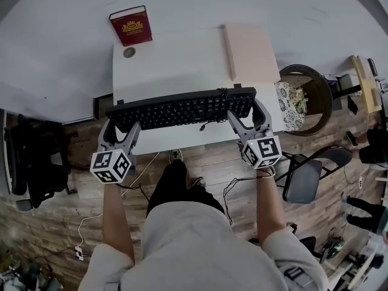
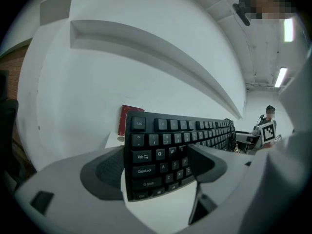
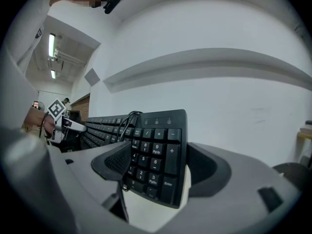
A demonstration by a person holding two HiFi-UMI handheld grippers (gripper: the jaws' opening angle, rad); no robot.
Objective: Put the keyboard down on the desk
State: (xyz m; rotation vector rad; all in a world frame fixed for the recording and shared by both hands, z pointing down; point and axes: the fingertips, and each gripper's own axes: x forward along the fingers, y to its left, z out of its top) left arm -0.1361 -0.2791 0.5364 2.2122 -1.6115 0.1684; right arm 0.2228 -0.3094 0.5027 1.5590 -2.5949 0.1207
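Clamped at both ends: left gripper with jaws pinched across the Esc-and-Tab end of the black keyboard, right gripper with jaws pinched across the number-pad end. Held over the near edge of the white desk, tipped with the keys toward the person, apparently not yet lying flat. Best lowered with both ends level and at one pace, far edge down first, then rolled flat. Jaws to be parted only once the weight sits on the desk. Worth minding the cable looped at the right end, so as not to trap it underneath. Plenty of bare top behind, with the red book, a small round disc and a pale board well back. Long, thin, rigid matte plastic; probably prone to slide on the smooth tabletop. Dark stippled jaw pads, likely grippy.
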